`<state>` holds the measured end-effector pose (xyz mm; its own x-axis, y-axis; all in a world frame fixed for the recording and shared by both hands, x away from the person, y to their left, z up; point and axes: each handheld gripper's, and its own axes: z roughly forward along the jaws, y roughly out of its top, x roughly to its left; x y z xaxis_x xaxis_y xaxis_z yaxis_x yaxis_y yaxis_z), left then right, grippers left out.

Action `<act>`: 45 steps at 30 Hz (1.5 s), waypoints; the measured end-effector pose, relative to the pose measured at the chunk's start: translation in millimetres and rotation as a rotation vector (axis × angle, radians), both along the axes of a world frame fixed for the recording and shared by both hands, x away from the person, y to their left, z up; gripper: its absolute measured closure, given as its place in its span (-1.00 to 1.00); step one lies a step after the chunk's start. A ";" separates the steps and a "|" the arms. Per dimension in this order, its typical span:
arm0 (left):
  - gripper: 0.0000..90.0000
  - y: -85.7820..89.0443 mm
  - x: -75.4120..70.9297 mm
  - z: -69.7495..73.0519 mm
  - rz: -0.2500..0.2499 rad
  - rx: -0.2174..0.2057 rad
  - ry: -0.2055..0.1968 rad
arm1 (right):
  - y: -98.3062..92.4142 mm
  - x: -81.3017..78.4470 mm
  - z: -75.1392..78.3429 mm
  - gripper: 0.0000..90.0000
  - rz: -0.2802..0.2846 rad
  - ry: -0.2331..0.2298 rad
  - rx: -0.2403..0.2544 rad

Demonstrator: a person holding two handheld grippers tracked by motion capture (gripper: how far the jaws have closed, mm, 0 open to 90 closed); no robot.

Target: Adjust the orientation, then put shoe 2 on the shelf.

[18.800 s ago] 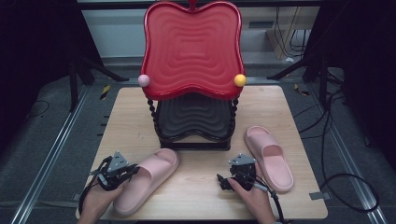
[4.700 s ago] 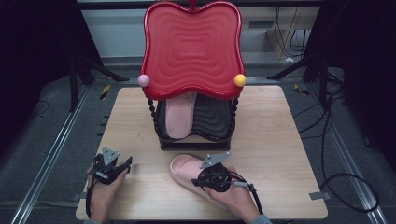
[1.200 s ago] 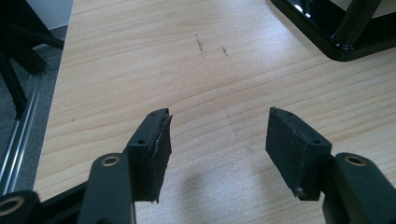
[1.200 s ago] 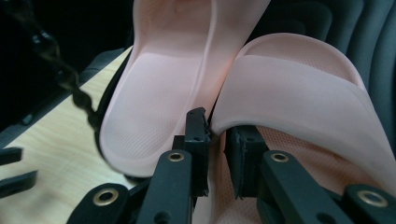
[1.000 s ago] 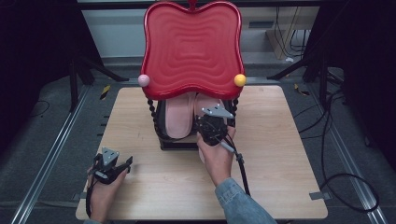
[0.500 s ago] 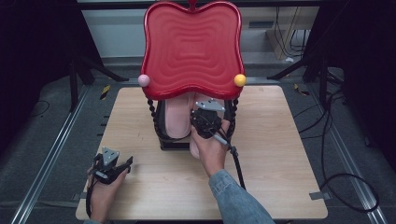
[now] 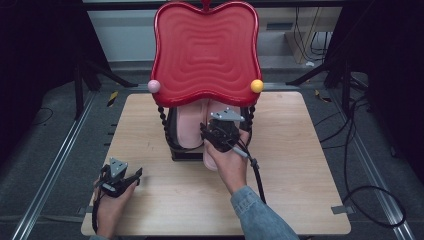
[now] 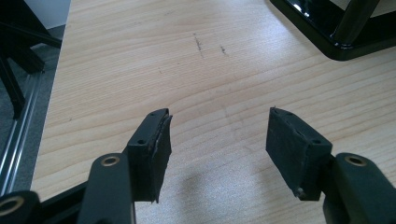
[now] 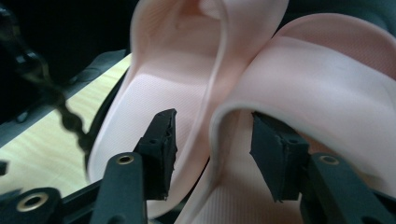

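My right tongs (image 9: 212, 140) have just been opening, straddling the second pink slipper's (image 9: 327, 88) edge unpressed on the black rack (image 7: 182, 152); left tongs (image 8: 217, 140) gape empty over the wooden desk (image 7: 300, 150).

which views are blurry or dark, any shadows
Right gripper view: the pink slippers are soft, too close to focus; background black. Left gripper view: sharp wood grain on the table, a soft shadow under the jaws. High view: table evenly lit, surroundings dark, mild sheen on the red tray.
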<state>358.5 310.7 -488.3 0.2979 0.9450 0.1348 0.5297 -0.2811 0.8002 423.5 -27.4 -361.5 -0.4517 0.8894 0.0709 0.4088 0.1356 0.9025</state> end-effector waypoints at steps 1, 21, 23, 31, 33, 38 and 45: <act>-0.12 0.0 0.0 0.0 0.000 0.000 0.000 | -1.8 -2.6 0.1 0.05 0.013 0.005 0.001; -0.13 0.2 0.5 -1.1 0.001 0.003 0.006 | -27.5 -34.1 -10.6 0.32 0.187 0.055 -0.021; -0.14 0.0 0.7 -1.4 0.000 0.003 0.007 | -29.3 -38.0 -11.8 0.38 0.219 0.064 -0.023; -0.27 0.2 2.0 -2.4 -0.002 -0.002 0.020 | -33.8 -59.9 -19.2 0.71 0.304 0.081 -0.047; -0.27 -0.1 1.8 -2.1 -0.002 -0.004 0.018 | -33.6 -66.4 -22.3 0.76 0.323 0.088 -0.057; -0.29 -0.8 1.8 -2.3 -0.005 -0.002 0.019 | -33.1 -80.2 -32.3 0.82 0.370 0.108 -0.074; -0.29 -1.0 1.5 -2.1 -0.003 0.000 0.018 | -31.1 -94.0 -51.8 0.86 0.424 0.151 -0.113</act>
<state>360.0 309.7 -490.4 0.3033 0.9441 0.1293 0.5433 -0.2828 0.7905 329.5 -58.5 -413.3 -0.7692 0.6344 0.0768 0.4215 0.4134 0.8071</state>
